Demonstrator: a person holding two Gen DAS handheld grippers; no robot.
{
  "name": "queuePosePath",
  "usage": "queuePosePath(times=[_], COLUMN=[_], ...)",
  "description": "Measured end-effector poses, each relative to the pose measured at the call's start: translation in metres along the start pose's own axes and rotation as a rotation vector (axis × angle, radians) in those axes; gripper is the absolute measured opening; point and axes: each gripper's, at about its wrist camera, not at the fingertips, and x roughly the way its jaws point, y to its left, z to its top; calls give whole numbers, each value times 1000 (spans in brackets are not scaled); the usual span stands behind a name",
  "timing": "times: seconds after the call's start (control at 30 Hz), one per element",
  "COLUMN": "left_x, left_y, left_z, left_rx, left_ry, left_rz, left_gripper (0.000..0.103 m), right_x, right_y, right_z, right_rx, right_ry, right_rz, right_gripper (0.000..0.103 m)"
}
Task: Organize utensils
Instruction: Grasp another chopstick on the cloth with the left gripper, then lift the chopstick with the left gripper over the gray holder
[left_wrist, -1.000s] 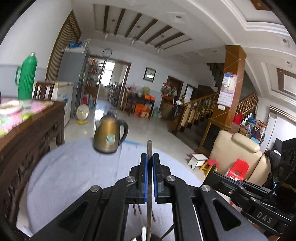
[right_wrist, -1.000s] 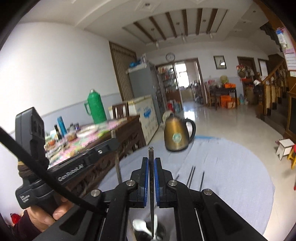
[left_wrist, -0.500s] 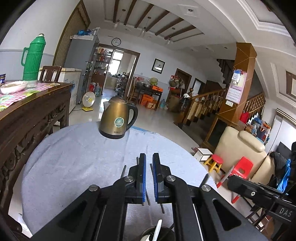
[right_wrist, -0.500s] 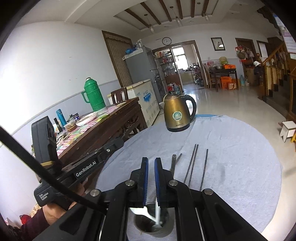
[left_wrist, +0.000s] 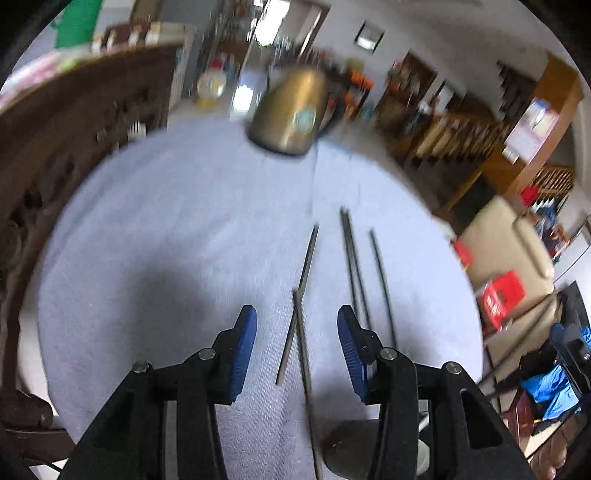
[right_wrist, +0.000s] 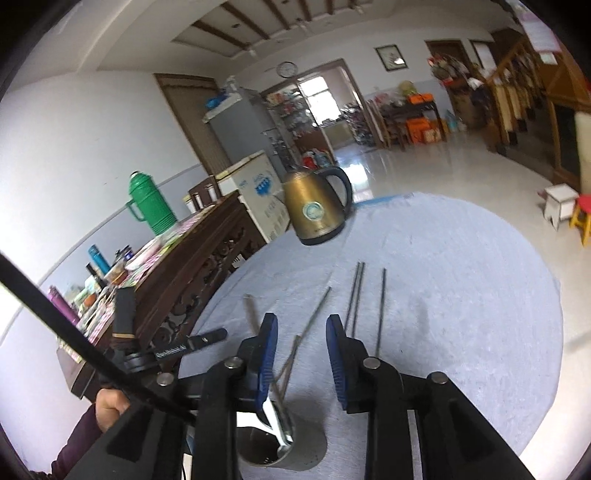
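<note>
Several thin metal chopsticks (left_wrist: 352, 266) lie side by side on the round table's blue cloth (left_wrist: 177, 229); they also show in the right wrist view (right_wrist: 354, 295). A metal utensil holder (right_wrist: 284, 443) stands at the near edge with a white spoon (right_wrist: 275, 421) and chopsticks leaning in it; its rim shows in the left wrist view (left_wrist: 347, 446). One chopstick (left_wrist: 304, 369) stands up from the holder between the left fingers. My left gripper (left_wrist: 297, 345) is open and empty above the cloth. My right gripper (right_wrist: 301, 354) is open and empty above the holder.
A gold electric kettle (right_wrist: 317, 206) stands at the table's far side, also in the left wrist view (left_wrist: 291, 114). A dark carved wooden sideboard (right_wrist: 192, 266) with a green thermos (right_wrist: 149, 203) stands to the left. The left gripper's body and hand (right_wrist: 110, 402) sit left of the holder.
Both grippers held upright chopsticks a second ago, then released them into the holder. Both now stand open, and the left has tilted down toward the cloth.
</note>
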Motion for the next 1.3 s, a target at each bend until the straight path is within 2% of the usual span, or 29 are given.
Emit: queuePosePath(times=[0.17,0.37,0.43,0.47,0.53,0.57,0.6,0.67,0.83,0.97,1.07,1.2,1.3], left_x=[56,122,136,142,144,144,142,130,67,-12,-85,-156,-203], left_y=[-6,-26,-31,-32,-35,-37,-37,-38,-45,-52,-65,-87,-102], left_z=[9,19,19,18,17,15,14,14,20,26,26,38,33], left_rx=[7,46,72,86,111,132,136,145,159,141,140,157,177], left_ry=[127,240,262,277,264,269,267,230,86,-73,-217,-361,-460], left_rz=[33,141,153,166,191,177,173,183,131,66,6,-40,-68], left_gripper=[46,46,39,28,14,7,7,7,6,5,5,5,5], right_x=[18,31,31,30,29,28,27,26,21,14,10,2,-4], right_y=[-34,-78,-89,-95,-102,-103,-106,-105,-90,-78,-73,-66,-65], right_z=[-15,-34,-38,-41,-44,-45,-47,-49,-45,-44,-44,-44,-44], right_rx=[82,189,209,219,238,244,251,250,215,197,199,195,195], right_ry=[52,115,126,128,133,132,131,129,105,83,75,58,42], right_rz=[-38,-72,-85,-92,-97,-98,-97,-92,-78,-63,-51,-47,-43], right_gripper=[30,30,30,30,30,30,30,30,30,30,30,30,30])
